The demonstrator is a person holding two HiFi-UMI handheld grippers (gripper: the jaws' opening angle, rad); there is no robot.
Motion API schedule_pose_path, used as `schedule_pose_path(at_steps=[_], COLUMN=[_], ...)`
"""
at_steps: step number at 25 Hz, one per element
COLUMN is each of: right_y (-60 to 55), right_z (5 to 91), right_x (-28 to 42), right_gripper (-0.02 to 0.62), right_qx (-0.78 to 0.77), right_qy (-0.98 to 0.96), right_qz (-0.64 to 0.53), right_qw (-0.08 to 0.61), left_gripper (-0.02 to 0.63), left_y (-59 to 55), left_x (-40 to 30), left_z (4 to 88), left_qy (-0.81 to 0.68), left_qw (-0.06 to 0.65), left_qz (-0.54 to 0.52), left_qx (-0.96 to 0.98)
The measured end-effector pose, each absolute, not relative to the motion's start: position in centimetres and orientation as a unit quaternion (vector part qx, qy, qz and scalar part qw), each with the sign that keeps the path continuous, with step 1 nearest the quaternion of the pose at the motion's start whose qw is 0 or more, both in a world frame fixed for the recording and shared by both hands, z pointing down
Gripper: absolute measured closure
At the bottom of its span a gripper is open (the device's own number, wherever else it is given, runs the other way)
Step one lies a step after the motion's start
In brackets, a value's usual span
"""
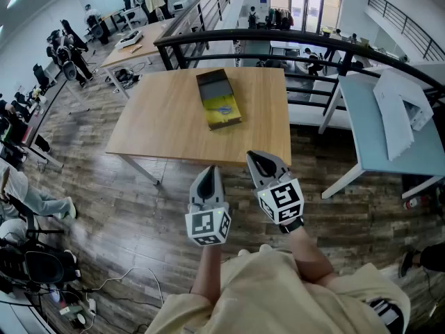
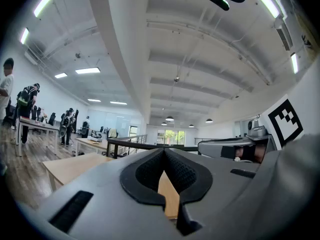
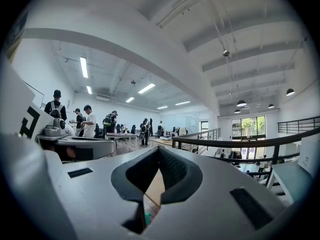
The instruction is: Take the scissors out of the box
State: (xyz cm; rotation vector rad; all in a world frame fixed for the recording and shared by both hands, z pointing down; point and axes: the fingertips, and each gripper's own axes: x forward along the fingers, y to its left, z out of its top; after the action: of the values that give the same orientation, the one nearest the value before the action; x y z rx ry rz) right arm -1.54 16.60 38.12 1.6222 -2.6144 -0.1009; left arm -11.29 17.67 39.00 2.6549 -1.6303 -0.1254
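A flat box (image 1: 219, 98) with a dark lid half and a yellow printed half lies on the wooden table (image 1: 167, 124), toward its far middle. No scissors show from here. My left gripper (image 1: 208, 177) and my right gripper (image 1: 261, 163) are held level side by side in front of the table's near edge, well short of the box. Both are shut with nothing between the pads, as the left gripper view (image 2: 163, 151) and the right gripper view (image 3: 159, 150) show.
A black railing (image 1: 292, 44) curves behind the table. A light blue table (image 1: 389, 138) with white sheets stands to the right. Desks, chairs and several people fill the left side of the room. Wood plank floor lies between me and the table.
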Motion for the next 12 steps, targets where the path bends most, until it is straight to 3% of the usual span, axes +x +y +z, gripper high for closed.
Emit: schedule_pose_path(at_steps=[12], right_y=[19.4], right_z=[40.5], right_x=[-3.6], right_gripper=[0.581], right_qx=[0.548], right_qy=[-0.835], right_qz=[-0.027], right_qw=[0.048], left_gripper=[0.594], left_y=[19.8], left_x=[-12.9], left_z=[41.9], left_qy=[-0.504], left_qw=[0.012], left_qz=[-0.022], left_qx=[0.864])
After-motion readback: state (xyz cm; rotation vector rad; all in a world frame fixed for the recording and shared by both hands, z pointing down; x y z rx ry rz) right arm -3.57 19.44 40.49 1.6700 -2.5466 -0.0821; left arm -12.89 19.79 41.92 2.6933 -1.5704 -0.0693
